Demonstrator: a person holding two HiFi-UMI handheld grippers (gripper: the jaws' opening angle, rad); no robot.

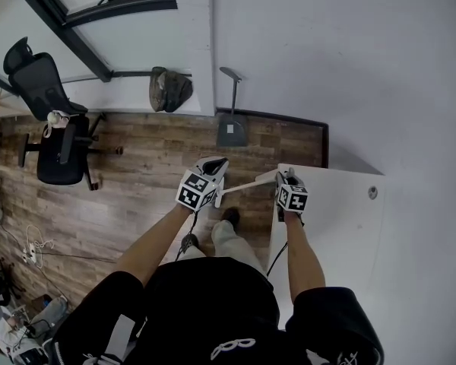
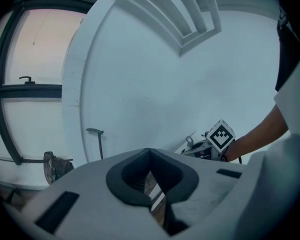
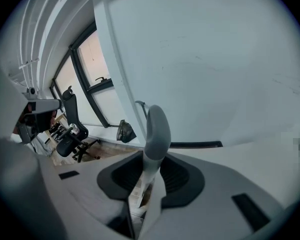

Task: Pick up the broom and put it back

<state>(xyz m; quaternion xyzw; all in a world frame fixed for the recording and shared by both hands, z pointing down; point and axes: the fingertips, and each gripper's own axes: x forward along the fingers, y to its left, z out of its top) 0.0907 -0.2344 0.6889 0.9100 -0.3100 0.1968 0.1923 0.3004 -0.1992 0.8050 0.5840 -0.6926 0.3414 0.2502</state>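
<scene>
The broom's thin white handle [image 1: 247, 184] runs level between my two grippers, above the wooden floor. Its grey grip end [image 3: 156, 129] rises between the pads of my right gripper [image 3: 149, 180], which is shut on it at the near corner of the white table [image 1: 287, 175]. My left gripper [image 1: 215, 164] sits at the handle's other visible end. Its jaws are closed to a narrow slit [image 2: 150, 156], and the white shaft [image 2: 158, 200] crosses that slit. The broom's head is hidden under my arms and body. The right gripper [image 2: 194, 146] also shows in the left gripper view.
A grey dustpan [image 1: 232, 130] with an upright handle stands against the white wall ahead. Next to it, by the window, lies a dark bag [image 1: 169, 90]. A black office chair [image 1: 57, 139] stands at the left, with cables [image 1: 30, 253] on the floor. The white table [image 1: 338, 230] is at my right.
</scene>
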